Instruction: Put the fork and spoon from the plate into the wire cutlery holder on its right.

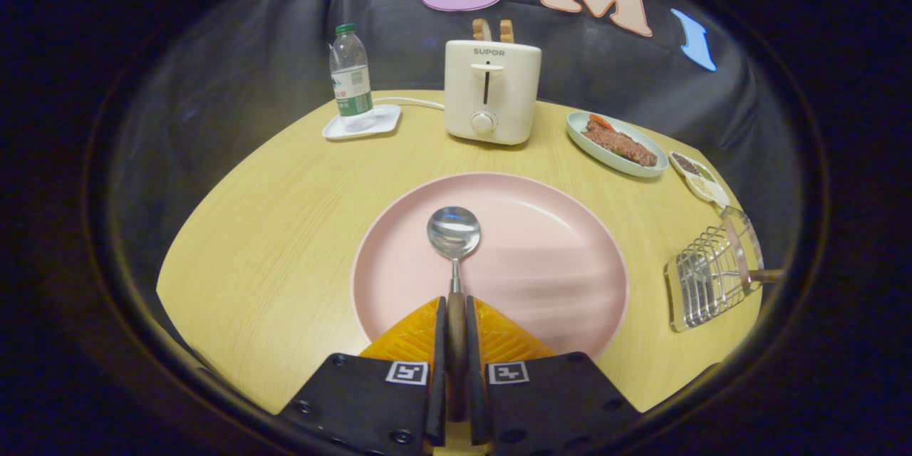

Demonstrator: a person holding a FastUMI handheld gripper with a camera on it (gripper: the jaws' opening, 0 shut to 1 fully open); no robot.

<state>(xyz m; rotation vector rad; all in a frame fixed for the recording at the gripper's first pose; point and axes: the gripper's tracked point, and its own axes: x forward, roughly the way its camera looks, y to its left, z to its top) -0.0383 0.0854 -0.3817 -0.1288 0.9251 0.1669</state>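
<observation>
Spoon (454, 242) handle clamped between both fingers of gripper (456, 313), bowl out ahead over pink plate (556, 263). Wire holder (712, 278) right of plate, something metal inside. Beyond: toaster (491, 91) marked SUPOR, water bottle (350, 73), steak dish (616, 144).

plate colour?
Pale pink plate, clearest in the gripper view; the claw is shut on the spoon above it.
</observation>
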